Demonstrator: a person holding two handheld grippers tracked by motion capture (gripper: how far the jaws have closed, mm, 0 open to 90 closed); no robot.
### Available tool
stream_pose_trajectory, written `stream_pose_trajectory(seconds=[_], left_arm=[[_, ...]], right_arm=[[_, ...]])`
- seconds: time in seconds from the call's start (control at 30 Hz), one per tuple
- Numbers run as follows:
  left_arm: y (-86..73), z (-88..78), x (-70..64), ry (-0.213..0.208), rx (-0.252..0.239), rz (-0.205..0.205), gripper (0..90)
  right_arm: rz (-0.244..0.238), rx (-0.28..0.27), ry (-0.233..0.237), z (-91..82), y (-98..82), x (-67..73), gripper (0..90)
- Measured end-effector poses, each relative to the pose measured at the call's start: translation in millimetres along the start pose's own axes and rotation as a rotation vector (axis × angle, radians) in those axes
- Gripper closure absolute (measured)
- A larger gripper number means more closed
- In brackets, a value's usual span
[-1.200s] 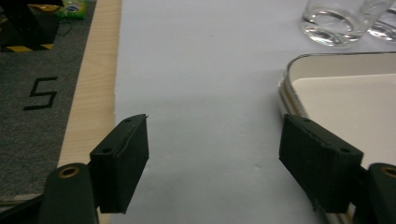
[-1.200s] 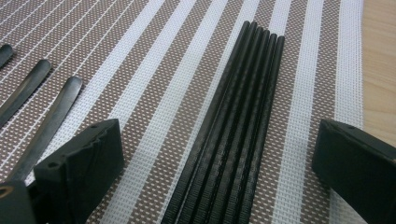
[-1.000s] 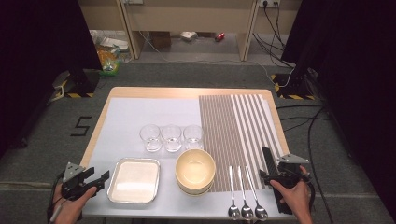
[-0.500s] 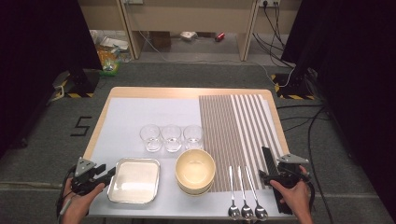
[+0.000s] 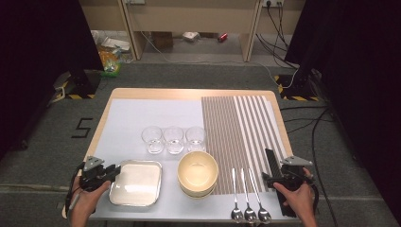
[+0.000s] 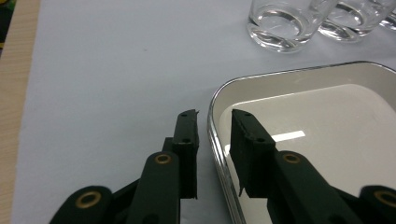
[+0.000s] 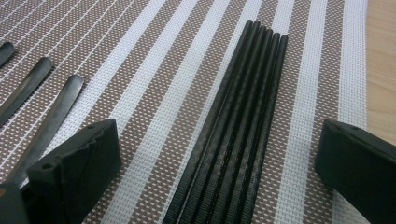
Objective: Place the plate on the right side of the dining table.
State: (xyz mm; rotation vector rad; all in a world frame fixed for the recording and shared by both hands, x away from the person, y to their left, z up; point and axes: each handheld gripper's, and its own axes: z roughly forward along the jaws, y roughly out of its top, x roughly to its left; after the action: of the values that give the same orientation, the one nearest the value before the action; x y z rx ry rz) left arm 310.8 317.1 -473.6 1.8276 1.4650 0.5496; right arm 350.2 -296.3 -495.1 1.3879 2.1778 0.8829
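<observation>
Front-left corner of the table: our left gripper (image 6: 212, 140) straddles the near-left rim of the metal tray (image 6: 327, 116), one jaw outside on the white mat (image 5: 142, 116), one inside over the tray floor. The jaws have just been closing, rim between them; a thin gap shows on each side, so we read it as not yet clamped. The tray lies to the right of the tongs, its long axis running away from the front edge; the left hand is much the nearer. Past it stand three glasses (image 5: 173, 139) in a row, then stacked bowls (image 5: 197, 172) and three spoons (image 5: 247, 194). At the front-right, on the striped mat (image 7: 140, 93), our right gripper (image 7: 217, 158) stands wide open astride a bundle of black chopsticks (image 7: 238, 121), untouched.
</observation>
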Motion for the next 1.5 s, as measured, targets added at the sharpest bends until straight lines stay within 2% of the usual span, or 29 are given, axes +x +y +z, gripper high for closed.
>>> stream_pose_trajectory(seconds=[0.17,0.23,0.33,0.53,0.57,0.77,0.83,0.87,0.9,0.97,1.0,1.03,1.07,1.2,1.27,1.37,1.5], left_arm=[[2.8,7.4,-0.6,0.011,0.026,0.003,73.0],[3.8,9.0,-1.1,0.004,0.036,0.01,76.0],[5.0,10.5,-2.9,0.024,0.037,0.017,82.2],[9.6,9.2,-3.9,0.038,0.021,0.03,85.2],[11.1,8.2,-3.2,0.034,0.032,0.029,85.7],[17.0,6.8,0.3,0.01,0.04,0.032,87.7],[18.0,7.3,0.3,0.013,0.047,0.032,86.8],[17.8,9.0,-0.6,0.023,0.048,0.036,82.6],[17.8,10.6,-1.2,0.028,0.079,0.052,79.4],[16.7,15.8,-1.9,0.028,0.101,0.06,73.9],[15.7,18.6,-2.0,0.024,0.102,0.059,74.1],[16.3,18.6,-2.4,0.01,0.106,0.053,77.8],[17.3,18.0,-3.0,0.019,0.114,0.059,82.1],[23.8,17.5,-5.4,0.035,0.154,0.068,83.3],[26.5,16.0,-6.6,0.045,0.141,0.071,84.6],[31.1,10.2,-5.1,0.029,0.107,0.056,86.3],[36.5,3.7,-5.8,0.041,0.094,0.078,87.0]], right_arm=[[0.0,0.0,0.0,0.0,0.0,0.0,0.8],[0.001,0.001,0.001,0.0,0.0,0.1,0.8],[0.003,0.001,0.001,0.0,0.0,0.2,0.8],[-0.001,0.0,0.0,0.1,0.0,-0.1,0.8],[-0.001,0.0,0.0,0.1,0.0,-0.1,0.8],[0.0,0.001,0.001,0.0,0.0,0.0,0.7],[0.0,0.001,0.001,0.0,0.0,0.1,0.8],[0.0,0.001,0.001,0.0,0.0,0.0,0.8],[-0.001,0.001,0.001,0.1,0.0,0.0,0.8],[-0.001,0.001,0.001,0.1,0.0,0.0,0.8],[0.0,0.001,0.001,0.0,0.0,0.0,0.8],[0.0,0.001,0.001,0.0,-0.1,0.1,0.8],[-0.001,0.001,0.001,0.0,0.0,0.0,0.8],[-0.001,0.001,0.001,0.1,-0.1,0.0,0.8],[0.0,0.001,0.001,0.0,0.0,0.1,0.8],[-0.001,0.001,0.001,0.1,0.0,0.0,0.7],[0.0,0.001,0.001,0.1,0.0,0.0,0.7]])
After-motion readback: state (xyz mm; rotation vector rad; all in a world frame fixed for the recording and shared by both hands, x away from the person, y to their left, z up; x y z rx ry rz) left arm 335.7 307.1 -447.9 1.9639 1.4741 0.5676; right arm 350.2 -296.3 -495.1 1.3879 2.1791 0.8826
